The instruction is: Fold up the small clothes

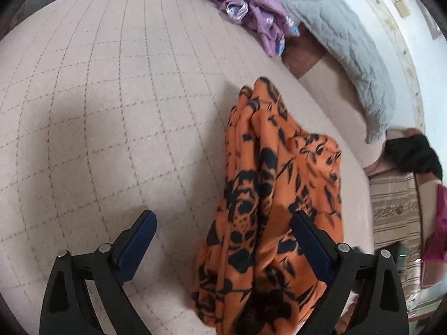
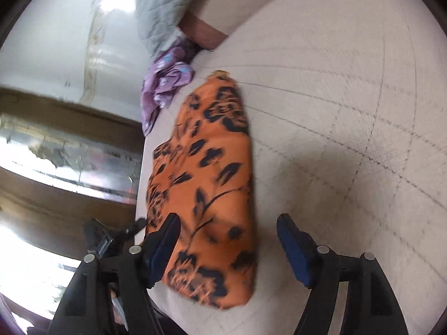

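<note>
You are holding both grippers wide apart, gripping nothing: the left gripper [image 1: 223, 229] and right gripper [image 2: 227, 230] are hovering over the orange leopard-print garment [image 2: 206, 184] lying folded on the quilted bed cover [image 1: 97, 111].

A home bedroom, to judge by the bed [image 1: 97, 111] under a pale cover quilted in squares, a grey quilted pillow [image 1: 343, 42] against the white wall [image 2: 50, 50], and loose clothes lying about: an orange garment [image 2: 212, 195] with black print on the cover, a crumpled lilac one [image 1: 245, 2] near the pillow. Beside the bed, a striped cloth [image 1: 394, 209], something black [image 1: 413, 153] and something magenta [image 1: 438, 229]. Bright daylight at the left of the right wrist view, as from a window [image 2: 25, 273]
</note>
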The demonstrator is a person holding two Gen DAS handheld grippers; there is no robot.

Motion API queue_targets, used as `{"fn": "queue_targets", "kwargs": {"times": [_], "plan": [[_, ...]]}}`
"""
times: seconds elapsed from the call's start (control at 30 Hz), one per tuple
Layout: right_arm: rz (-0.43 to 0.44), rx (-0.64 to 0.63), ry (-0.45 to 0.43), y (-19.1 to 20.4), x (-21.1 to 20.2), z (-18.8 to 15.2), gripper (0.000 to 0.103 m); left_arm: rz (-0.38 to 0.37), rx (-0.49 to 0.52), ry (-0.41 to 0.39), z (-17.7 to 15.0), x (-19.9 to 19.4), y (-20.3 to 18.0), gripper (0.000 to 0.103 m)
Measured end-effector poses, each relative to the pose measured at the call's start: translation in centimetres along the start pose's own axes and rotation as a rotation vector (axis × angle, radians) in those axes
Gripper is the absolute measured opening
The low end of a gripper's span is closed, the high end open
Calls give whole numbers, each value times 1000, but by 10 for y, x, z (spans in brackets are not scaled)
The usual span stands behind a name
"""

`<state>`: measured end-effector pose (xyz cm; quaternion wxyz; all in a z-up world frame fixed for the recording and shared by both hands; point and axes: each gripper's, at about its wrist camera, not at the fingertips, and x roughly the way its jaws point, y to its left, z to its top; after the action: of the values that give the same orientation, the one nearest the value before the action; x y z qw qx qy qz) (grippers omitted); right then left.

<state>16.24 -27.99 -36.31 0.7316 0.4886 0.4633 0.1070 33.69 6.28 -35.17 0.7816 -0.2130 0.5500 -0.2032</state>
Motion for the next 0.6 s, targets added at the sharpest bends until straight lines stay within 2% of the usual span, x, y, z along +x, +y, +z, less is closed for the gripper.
{"fn": "queue_targets", "kwargs": {"times": [0.17,0.27,0.33,0.43,0.47,0.5,0.53,0.6], "plan": [[57,-46,44,14,38,19,75,-59,-10,15,3,7,-5,98],[39,-85,63,31,65,31,75,-166,-18,62,5,18,-12,97],[0,-109,53,42,78,36,72,-167,8,71,4,24,-21,97],[-24,-132,29,49,88,38,61,-99,71,66,0,31,-34,74],[-26,-136,20,49,89,38,59,-71,82,54,0,32,-36,61],[-27,-141,12,50,91,38,54,-62,84,48,0,32,-36,53],[-29,-148,2,50,91,38,50,-65,82,43,0,32,-37,51],[-42,-163,-20,53,92,37,47,-80,96,18,-1,28,-42,37]]}}
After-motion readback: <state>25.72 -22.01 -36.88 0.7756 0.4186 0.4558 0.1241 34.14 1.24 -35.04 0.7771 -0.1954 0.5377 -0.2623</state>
